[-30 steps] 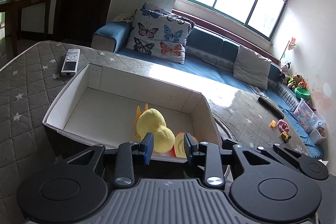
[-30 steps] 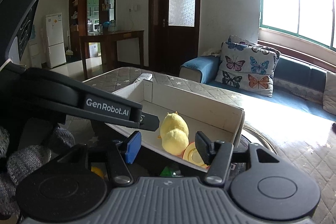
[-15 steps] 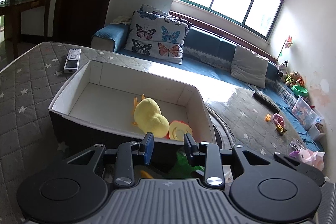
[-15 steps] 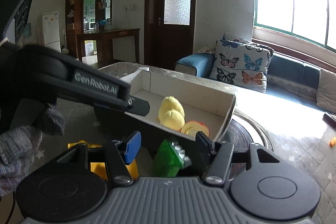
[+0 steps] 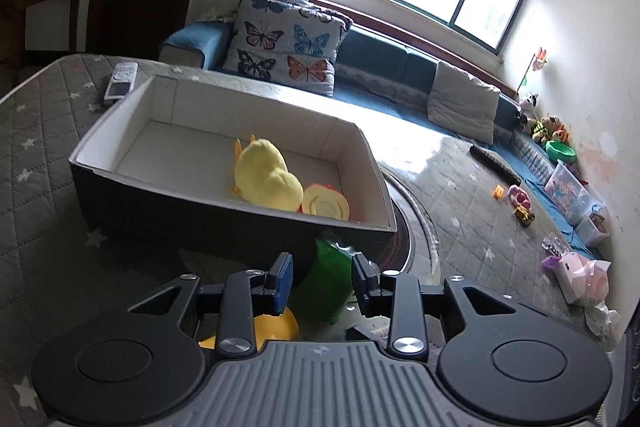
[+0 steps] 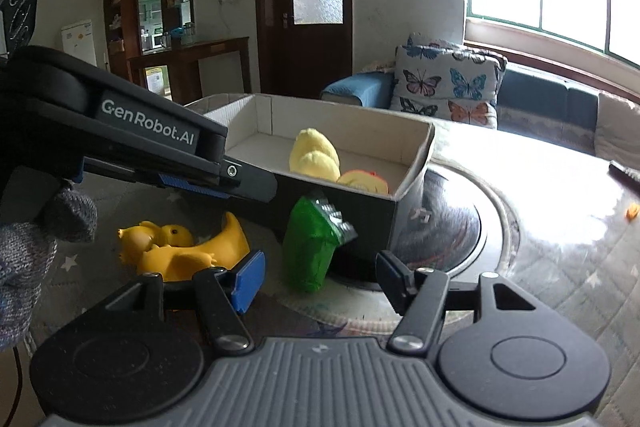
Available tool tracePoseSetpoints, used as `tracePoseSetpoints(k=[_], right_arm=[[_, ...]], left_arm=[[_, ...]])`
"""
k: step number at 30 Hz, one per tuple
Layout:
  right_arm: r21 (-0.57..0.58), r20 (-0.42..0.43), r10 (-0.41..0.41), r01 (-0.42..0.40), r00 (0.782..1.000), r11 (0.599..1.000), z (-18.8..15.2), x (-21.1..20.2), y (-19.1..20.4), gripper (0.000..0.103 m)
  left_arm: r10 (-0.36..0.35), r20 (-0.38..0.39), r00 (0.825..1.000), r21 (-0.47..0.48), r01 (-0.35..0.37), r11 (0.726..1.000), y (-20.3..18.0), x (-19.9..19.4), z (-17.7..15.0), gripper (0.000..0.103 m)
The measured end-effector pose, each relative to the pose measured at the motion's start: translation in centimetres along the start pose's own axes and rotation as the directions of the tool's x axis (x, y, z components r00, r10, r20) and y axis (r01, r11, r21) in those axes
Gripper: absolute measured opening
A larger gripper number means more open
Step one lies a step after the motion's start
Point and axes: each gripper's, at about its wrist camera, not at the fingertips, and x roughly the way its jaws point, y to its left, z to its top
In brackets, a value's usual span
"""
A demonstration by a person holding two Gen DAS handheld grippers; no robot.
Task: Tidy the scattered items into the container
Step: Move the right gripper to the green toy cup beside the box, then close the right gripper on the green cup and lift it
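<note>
A dark box with white inside [image 5: 168, 187] [image 6: 420, 147] stands on the quilted surface. It holds a yellow plush duck [image 5: 266, 177] [image 6: 314, 155] and a round yellow-and-red toy [image 5: 325, 203] [image 6: 366, 181]. A green toy [image 5: 326, 283] [image 6: 312, 247] stands in front of the box. A yellow rubber duck toy [image 6: 180, 251] [image 5: 272, 327] lies to its left. My left gripper [image 5: 322, 281] is open just above the green toy. My right gripper [image 6: 320, 277] is open and empty, close in front of the green toy. The left gripper's body [image 6: 120, 135] crosses the right wrist view.
A remote control [image 5: 120, 85] lies behind the box. A round dark platter [image 6: 452, 227] sits under the box's right end. A blue sofa with butterfly cushions [image 5: 288, 47] runs along the back. Small toys [image 5: 520, 199] and a pink item [image 5: 576, 275] lie at right.
Both grippers have drawn back and lowered from above the box. The green toy and the yellow rubber duck have come into view in front of them. Both stay open.
</note>
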Motion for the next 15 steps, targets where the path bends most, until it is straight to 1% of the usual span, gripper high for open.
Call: tracePoseSetpoints(k=[7,9,10,15], right_arm=[[0.04,-0.03,0.019,-0.018,0.999,0.999,-0.5,2.0,-0.5,0.062],[0.05,-0.036,0.022,-0.02,0.999,0.999,-0.6,2.6,-0.7,0.06],[0.055,-0.039,0.024,-0.022,0.999,0.998,-0.6,2.8,-0.7,0.057],[0.081,-0.043,0.038,-0.034,0.998,0.996,-0.4,4.0,-1.0,0.055]], left_arm=[[-0.017,-0.031,0.999,0.01,0.017,1.0,-0.2,1.3,-0.2,0.035],[-0.021,-0.038,0.999,0.006,0.022,1.0,-0.1,1.7,-0.1,0.035],[-0.025,-0.041,0.999,0.002,0.025,1.0,-0.1,1.9,0.0,0.035],[-0.036,-0.053,0.998,-0.017,0.035,0.999,0.4,3.0,0.5,0.035]])
